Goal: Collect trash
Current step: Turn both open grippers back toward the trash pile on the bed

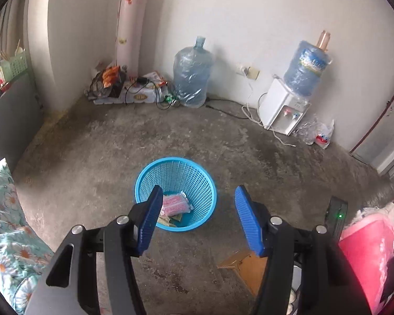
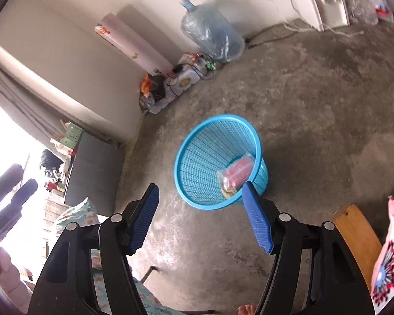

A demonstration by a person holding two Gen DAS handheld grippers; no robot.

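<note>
A blue mesh basket (image 1: 194, 176) stands on the concrete floor. Inside it lie a pink wrapped packet (image 1: 174, 204) and some paper scraps (image 1: 168, 220). My left gripper (image 1: 199, 193) is open and empty, held above the near side of the basket. In the right wrist view the same basket (image 2: 205, 152) holds the pink packet (image 2: 236, 172). My right gripper (image 2: 200, 190) is open and empty, held above the floor just in front of the basket.
A large water jug (image 1: 193, 74), a rolled mat (image 1: 131, 29) and clutter (image 1: 128, 86) stand along the far wall. A water dispenser (image 1: 283, 106) and plastic bags (image 1: 317, 132) are at right. Floral bedding (image 1: 5, 225) lies left, a pink cushion (image 1: 367, 252) right, a wooden piece (image 1: 245, 265) near.
</note>
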